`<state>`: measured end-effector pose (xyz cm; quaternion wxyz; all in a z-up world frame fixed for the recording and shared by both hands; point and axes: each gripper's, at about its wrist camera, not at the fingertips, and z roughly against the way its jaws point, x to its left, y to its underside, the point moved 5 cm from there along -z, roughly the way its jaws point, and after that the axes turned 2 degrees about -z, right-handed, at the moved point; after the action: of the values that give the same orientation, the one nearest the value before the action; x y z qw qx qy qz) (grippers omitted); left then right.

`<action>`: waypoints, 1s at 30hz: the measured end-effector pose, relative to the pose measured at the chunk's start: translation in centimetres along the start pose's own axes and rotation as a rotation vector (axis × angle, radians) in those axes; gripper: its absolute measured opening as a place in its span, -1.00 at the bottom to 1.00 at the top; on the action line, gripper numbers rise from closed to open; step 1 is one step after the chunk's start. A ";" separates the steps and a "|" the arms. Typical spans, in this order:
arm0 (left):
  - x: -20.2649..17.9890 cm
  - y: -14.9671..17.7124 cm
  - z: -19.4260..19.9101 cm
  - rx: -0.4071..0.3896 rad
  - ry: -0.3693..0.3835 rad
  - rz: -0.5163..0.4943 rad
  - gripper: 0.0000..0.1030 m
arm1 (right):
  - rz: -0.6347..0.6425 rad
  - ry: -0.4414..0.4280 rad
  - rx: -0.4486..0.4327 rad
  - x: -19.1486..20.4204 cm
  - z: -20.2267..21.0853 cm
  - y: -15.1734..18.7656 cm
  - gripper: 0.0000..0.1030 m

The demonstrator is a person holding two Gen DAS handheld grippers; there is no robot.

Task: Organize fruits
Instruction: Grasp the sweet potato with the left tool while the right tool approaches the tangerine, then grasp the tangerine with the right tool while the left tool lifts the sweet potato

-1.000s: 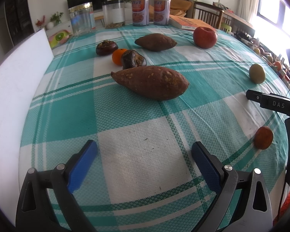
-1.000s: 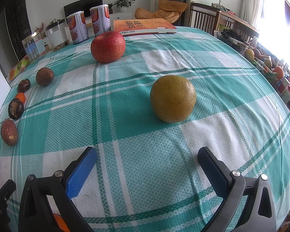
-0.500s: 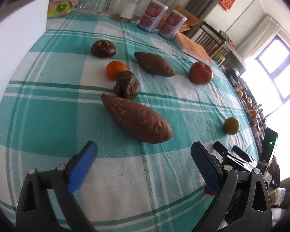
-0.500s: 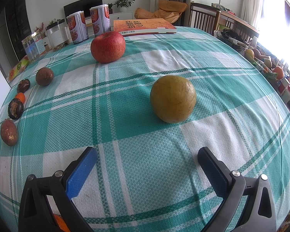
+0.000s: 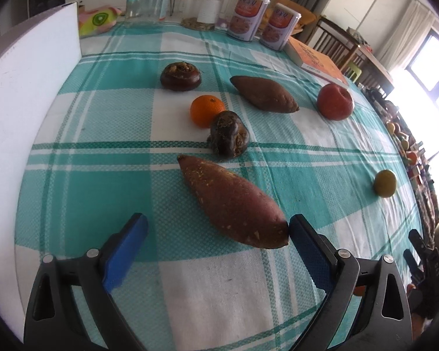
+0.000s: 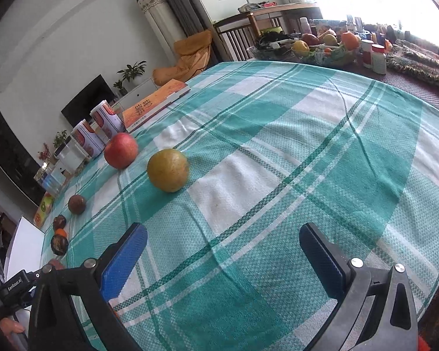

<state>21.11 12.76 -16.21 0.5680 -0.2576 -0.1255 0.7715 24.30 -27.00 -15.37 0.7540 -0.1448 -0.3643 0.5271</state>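
You are holding the left gripper (image 5: 216,231) spread wide over the checked tablecloth (image 5: 102,193), its right pad (image 5: 304,239) just touching the near tip of the large sweet potato (image 5: 231,204). Behind that, a dark knobbly fruit (image 5: 229,137) is sitting against an orange (image 5: 207,110), with a second sweet potato (image 5: 263,93) and a red apple (image 5: 335,101) toward the far edge. Your right gripper (image 6: 222,248) is also hanging open above bare cloth, with a yellow-green fruit (image 6: 168,170) lying ahead of its left finger.
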 end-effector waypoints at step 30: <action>-0.3 6.9 9.4 -0.040 0.124 -0.122 -0.16 | 0.614 -0.206 0.389 13.9 -0.4 9.8 -0.43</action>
<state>10.48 11.17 -11.62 0.6155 -0.3079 -0.1208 0.7154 20.30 -10.48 -16.10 0.5338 -0.0475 -0.2709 0.7996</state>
